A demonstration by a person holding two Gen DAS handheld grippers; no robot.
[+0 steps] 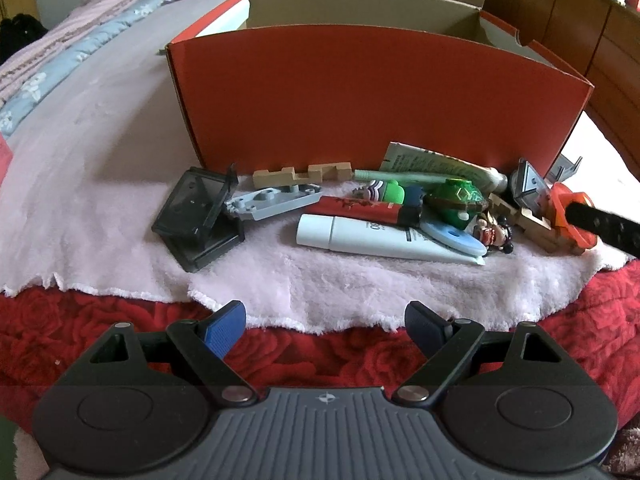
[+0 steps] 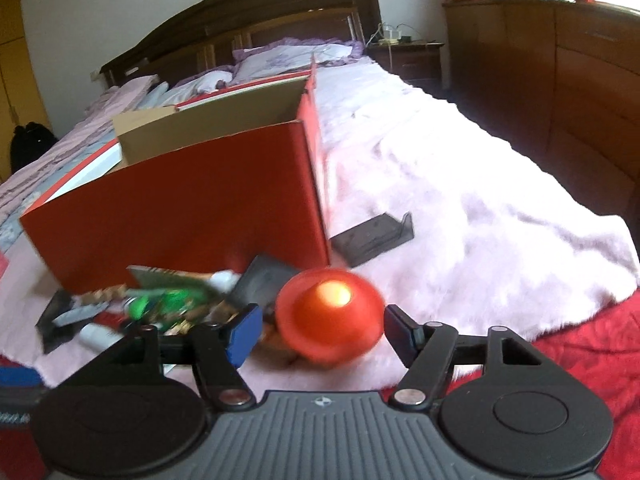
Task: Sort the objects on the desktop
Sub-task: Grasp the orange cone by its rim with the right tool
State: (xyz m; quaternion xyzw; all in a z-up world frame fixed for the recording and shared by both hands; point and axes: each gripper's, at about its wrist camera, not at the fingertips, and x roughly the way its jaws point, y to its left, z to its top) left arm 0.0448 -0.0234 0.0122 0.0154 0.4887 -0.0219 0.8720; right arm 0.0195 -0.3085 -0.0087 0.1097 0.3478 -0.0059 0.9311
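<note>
Your right gripper [image 2: 322, 334] is the nearer one: its fingers are spread either side of the orange disc [image 2: 330, 316], not yet clamped, at the pile's right end before the red box [image 2: 180, 216]. Your left gripper [image 1: 325, 322] hangs released, well back.

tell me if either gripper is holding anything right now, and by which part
Nothing is held. The left gripper is open over the bedspread; the right gripper is open around the orange disc, not yet clamped.

Bed [image 1: 100, 128], pink blanket [image 1: 320, 280], red box [image 1: 380, 100]
</note>
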